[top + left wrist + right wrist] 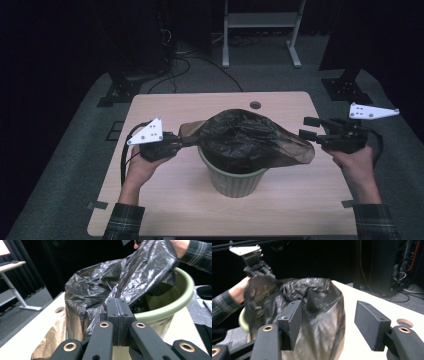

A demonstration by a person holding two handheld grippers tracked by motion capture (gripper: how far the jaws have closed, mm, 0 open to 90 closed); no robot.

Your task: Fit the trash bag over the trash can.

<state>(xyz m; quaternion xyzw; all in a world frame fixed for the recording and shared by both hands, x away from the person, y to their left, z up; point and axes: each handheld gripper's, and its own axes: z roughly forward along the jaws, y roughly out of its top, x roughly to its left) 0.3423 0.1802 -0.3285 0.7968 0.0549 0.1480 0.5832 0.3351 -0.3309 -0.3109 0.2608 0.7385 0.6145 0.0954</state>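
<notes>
A pale green bin (235,182) stands mid-table with a black trash bag (240,135) draped loosely over its mouth. My left gripper (181,141) is shut on the bag's left edge, pulling that corner out sideways. In the left gripper view the two pads press together (117,312) with the bag's film (105,282) bunched around them, and the bin's rim (175,302) lies behind. My right gripper (306,127) is open at the bag's right edge. In the right gripper view its jaws (332,325) stand wide apart and the bag (319,297) lies just beyond them, untouched.
The wooden table (165,200) has a round cable hole (255,105) near its far edge. A white desk frame (260,35) and cables sit on the floor behind. Black stand bases (117,90) (345,85) flank the table's far corners.
</notes>
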